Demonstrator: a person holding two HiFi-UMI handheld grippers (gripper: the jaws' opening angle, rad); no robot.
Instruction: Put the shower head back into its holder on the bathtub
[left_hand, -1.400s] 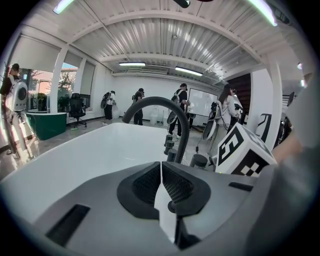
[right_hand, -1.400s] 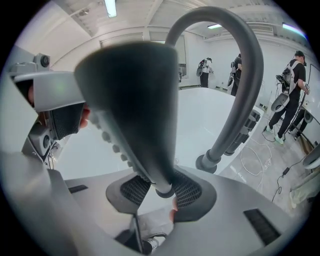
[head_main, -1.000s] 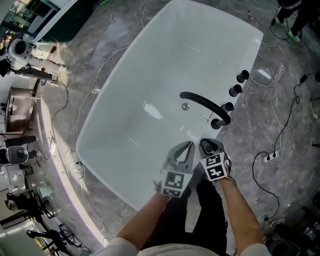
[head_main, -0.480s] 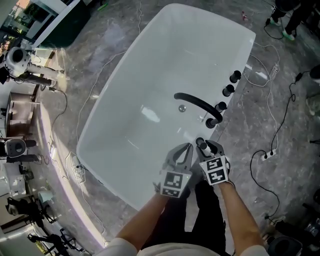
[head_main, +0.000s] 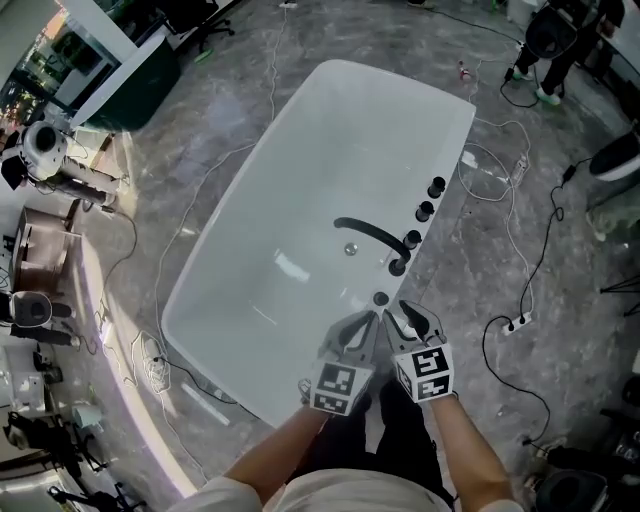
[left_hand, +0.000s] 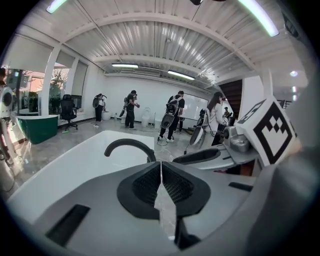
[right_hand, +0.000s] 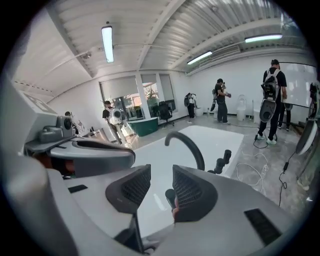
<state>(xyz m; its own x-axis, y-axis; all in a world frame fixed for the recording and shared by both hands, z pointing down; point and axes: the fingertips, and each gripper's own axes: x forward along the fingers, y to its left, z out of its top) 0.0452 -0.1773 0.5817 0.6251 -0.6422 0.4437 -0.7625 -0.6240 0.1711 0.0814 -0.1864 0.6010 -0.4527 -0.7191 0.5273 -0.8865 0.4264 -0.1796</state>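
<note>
left gripper (left_hand: 161, 184): fingers clenched together, nothing between | right gripper (right_hand: 156, 185): fingers released, apart, dark shower head (right_hand: 171, 196) seen in the gap just past the tips, contact not clear | shower head upright on near rim of white bathtub (head_main: 300, 180) | farther along rim: black curved spout (head_main: 368, 234), three black knobs (head_main: 425, 210)

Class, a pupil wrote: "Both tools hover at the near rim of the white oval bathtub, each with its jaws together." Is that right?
Not quite. Only the left tool has its jaws together. The right tool has its jaws apart, as the right gripper view shows. Both tools do hover at the near rim of the white oval bathtub.
</note>
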